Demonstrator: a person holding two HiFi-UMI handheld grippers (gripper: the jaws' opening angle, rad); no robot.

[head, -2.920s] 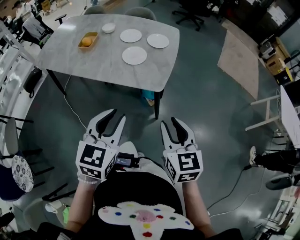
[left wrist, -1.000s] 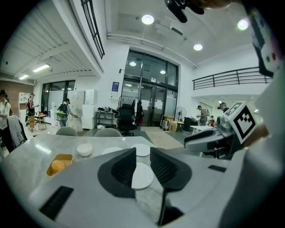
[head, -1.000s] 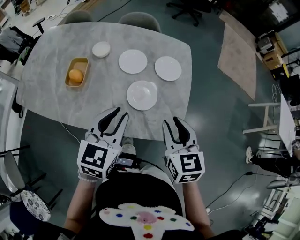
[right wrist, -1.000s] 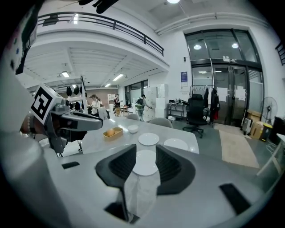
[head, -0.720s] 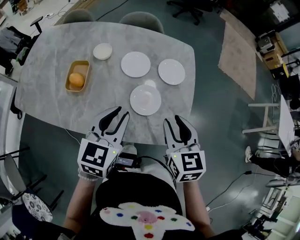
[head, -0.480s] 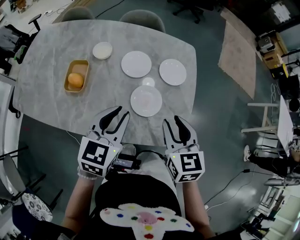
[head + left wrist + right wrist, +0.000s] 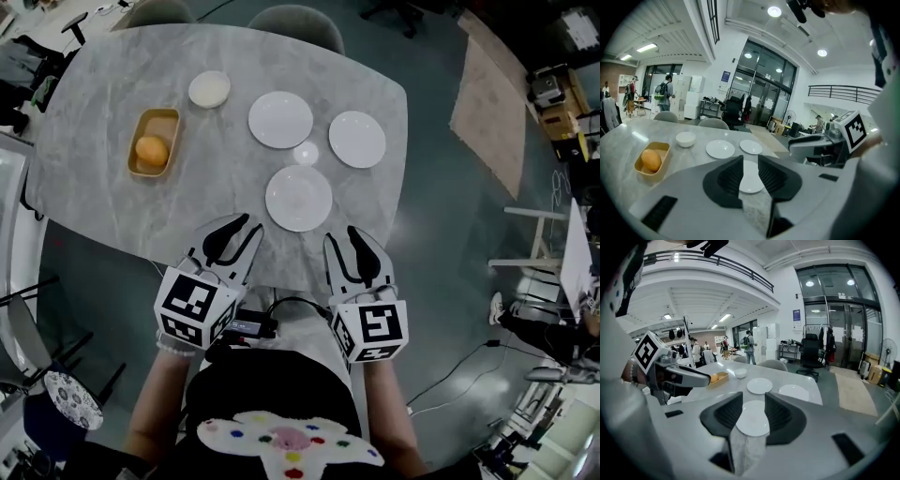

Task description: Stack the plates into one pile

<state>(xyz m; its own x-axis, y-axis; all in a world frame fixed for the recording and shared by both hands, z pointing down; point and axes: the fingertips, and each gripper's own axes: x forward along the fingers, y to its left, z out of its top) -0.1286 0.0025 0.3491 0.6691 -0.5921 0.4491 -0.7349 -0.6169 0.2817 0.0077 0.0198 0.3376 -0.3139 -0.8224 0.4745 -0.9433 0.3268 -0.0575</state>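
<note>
Three white plates lie apart on the grey marble table point(image 7: 112, 197): a near plate point(image 7: 298, 198), a far middle plate point(image 7: 280, 119) and a far right plate point(image 7: 356, 139). My left gripper point(image 7: 249, 225) and right gripper point(image 7: 342, 236) hover side by side at the table's near edge, just short of the near plate, both open and empty. The right one's jaws have just been opening, with nothing between them. In the left gripper view the near plate point(image 7: 751, 180) shows between the jaws, and the right gripper view shows that plate point(image 7: 752, 420) the same way.
A yellow tray point(image 7: 141, 167) holding an orange and a small white bowl point(image 7: 209, 90) sit at the table's far left. Two chairs point(image 7: 295, 21) stand behind the table. A tan rug point(image 7: 487, 94) lies on the floor at right. People stand far off in the hall.
The table and plates have come much closer in the head view. Both grippers, earlier over the floor, now reach the table's near edge in front of the near plate.
</note>
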